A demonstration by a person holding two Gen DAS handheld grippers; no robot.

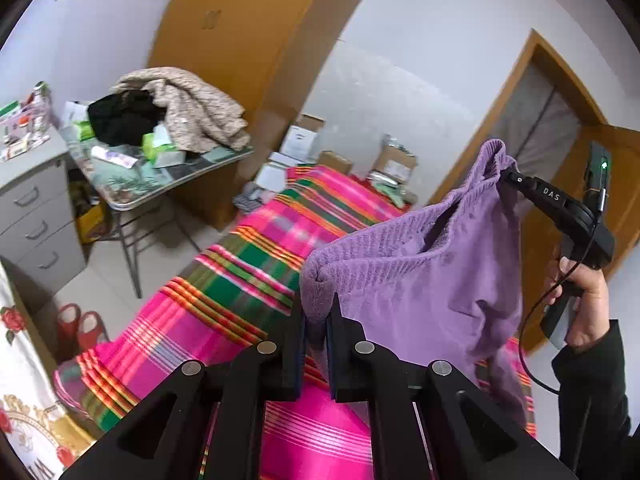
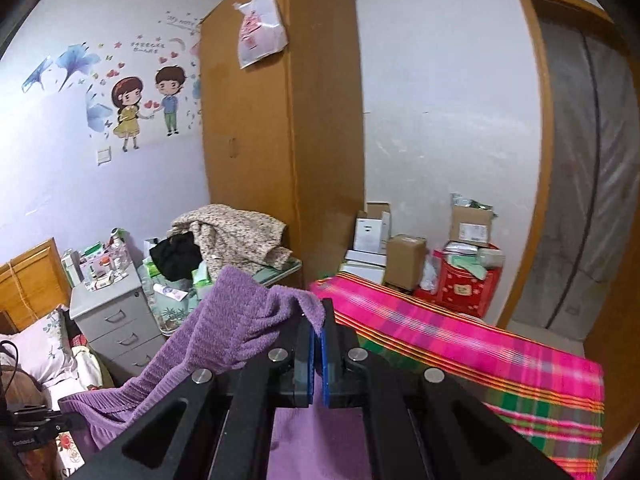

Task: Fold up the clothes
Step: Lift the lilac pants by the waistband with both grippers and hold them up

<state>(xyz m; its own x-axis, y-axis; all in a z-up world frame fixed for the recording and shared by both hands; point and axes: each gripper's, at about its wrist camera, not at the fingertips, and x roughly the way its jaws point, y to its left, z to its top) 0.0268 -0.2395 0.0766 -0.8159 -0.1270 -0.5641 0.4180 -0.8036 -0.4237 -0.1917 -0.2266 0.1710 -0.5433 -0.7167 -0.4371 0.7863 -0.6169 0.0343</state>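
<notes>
A purple knitted sweater (image 1: 424, 280) hangs in the air between two hand-held grippers, above a table draped in a pink, green and orange plaid cloth (image 1: 248, 264). In the left wrist view, the left gripper (image 1: 316, 312) sits at the lower centre of the frame, its jaws clenched on a ribbed edge of the sweater, with fabric bunched just above the tips. At the right of the same view, the right gripper (image 1: 505, 174) pinches another part of the ribbed edge higher up, so the garment sags between the two holds; a hand (image 1: 580, 304) in a dark sleeve grips its handle near the right edge. In the right wrist view, the right gripper (image 2: 319, 316) shows at the lower centre with its blue pads (image 2: 329, 360) pressed together on purple fabric, the rest of the sweater trailing toward the lower left. Behind, in the middle of that frame, stands a tall wooden wardrobe (image 2: 280, 120), with a cluttered folding table (image 1: 168, 176) and a grey drawer cabinet (image 2: 116, 320) to its left. Cardboard boxes (image 2: 404, 256) stand against the white wall beyond the plaid cloth.
</notes>
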